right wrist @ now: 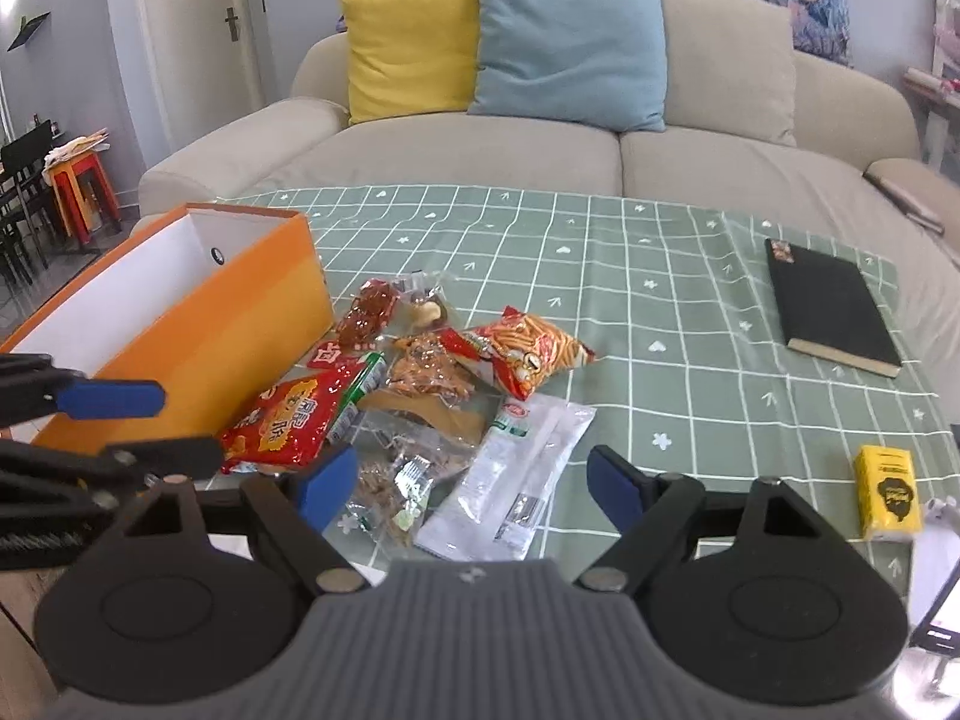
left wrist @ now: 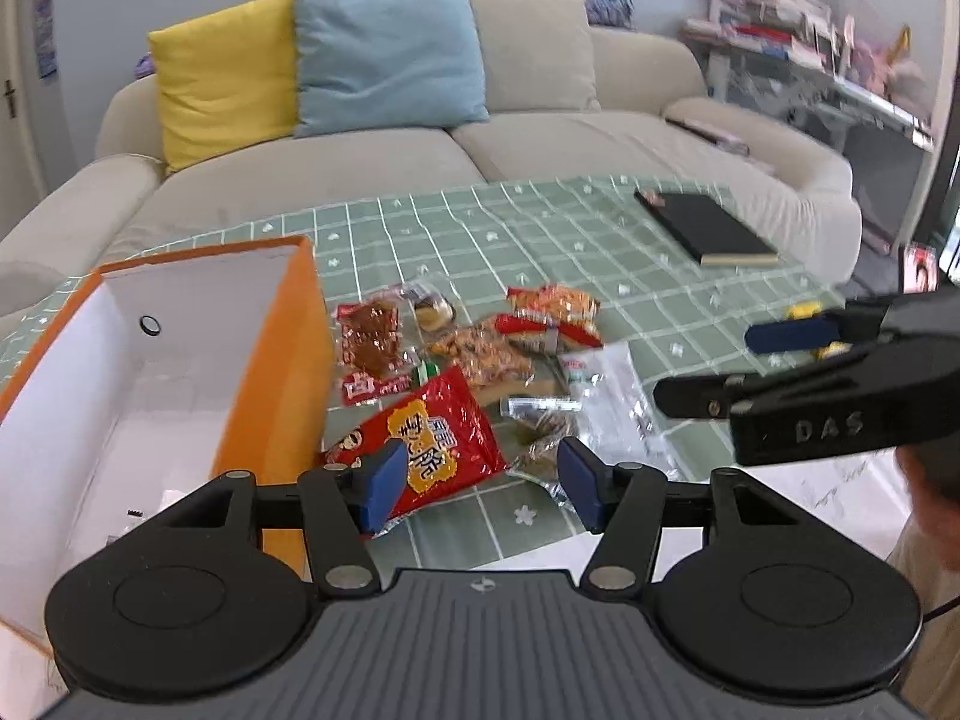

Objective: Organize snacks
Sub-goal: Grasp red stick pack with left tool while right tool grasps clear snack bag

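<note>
Both claws hung spread and empty above the near edge of the surface (right wrist: 690, 276), which wore a green cloth with a white grid. Left claw (left wrist: 480, 483), black-framed with blue pads, tilted downward, its fingers wide apart over the corner of a red crinkled snack bag with yellow lettering (left wrist: 429, 438), not pressing it. Right claw (right wrist: 474, 483), of the same build, sloped down likewise, its jaws gaping over a clear and white plastic pouch (right wrist: 516, 480); nothing sat pinched between the pads. In the left wrist view the right claw reached in from the right edge, turned sideways; in the right wrist view the left claw came in from the left edge, just in front of the box.

Beyond the surface stood a beige fabric sofa (right wrist: 480, 162) bearing a yellow cushion (right wrist: 408, 45) and a pale blue cushion (right wrist: 570, 42).

An open orange cardboard box with a white interior (left wrist: 180, 360) lay at the left of the surface, apparently empty. Just beside its right wall lay the heap of snacks: the red bag, an orange striped snack packet (right wrist: 534, 354), a clear packet of brown meat (left wrist: 372, 339) and several smaller wrappers, overlapping. A black hardcover notebook (right wrist: 831, 306) lay well apart at the far right, and a small yellow carton (right wrist: 888, 492) at the near right.
</note>
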`<state>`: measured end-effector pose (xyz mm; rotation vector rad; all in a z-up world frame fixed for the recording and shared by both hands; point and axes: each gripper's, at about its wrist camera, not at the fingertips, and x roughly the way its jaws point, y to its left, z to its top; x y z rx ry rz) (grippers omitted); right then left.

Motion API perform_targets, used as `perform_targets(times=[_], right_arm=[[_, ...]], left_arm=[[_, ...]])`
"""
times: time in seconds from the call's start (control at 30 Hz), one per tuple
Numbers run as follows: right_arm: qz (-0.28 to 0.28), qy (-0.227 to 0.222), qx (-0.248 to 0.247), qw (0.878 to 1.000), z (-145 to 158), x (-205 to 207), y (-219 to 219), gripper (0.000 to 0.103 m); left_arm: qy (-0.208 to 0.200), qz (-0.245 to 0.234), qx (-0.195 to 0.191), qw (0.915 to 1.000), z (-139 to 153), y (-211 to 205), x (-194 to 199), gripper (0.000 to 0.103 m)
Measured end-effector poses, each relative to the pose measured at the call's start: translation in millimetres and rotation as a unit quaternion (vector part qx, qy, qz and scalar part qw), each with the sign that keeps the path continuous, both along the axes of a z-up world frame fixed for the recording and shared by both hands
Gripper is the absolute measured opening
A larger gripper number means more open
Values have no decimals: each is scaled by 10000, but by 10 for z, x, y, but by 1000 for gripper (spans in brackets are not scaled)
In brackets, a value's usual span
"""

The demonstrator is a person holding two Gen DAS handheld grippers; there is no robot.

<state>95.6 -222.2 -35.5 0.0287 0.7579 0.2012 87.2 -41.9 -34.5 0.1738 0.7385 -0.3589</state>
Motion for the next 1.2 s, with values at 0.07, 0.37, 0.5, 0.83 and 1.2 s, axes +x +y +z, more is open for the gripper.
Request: perform_targets(times=[0.07,0.37,0.5,0.83,1.2], right_arm=[[30,58,-19,10000,-30,31,17,81],[76,568,303,9979,-276,208,145,76],[83,678,448,9967,-369,314,222,67],[-178,994,895,9909,-602,575,276,54],[32,1028,796,9915,-735,632,396,41]], left_arm=[[-7,-58,223,9997,-81,-25,24,70],[-163,-211,1302,9911,-486,-137,117,74],[-266,-284,1610,9862,-619,-188,154,74],[-674,-275,2184,9731,-844,-326,259,74],[-723,-452,2351,9682,-949,-366,333,61]])
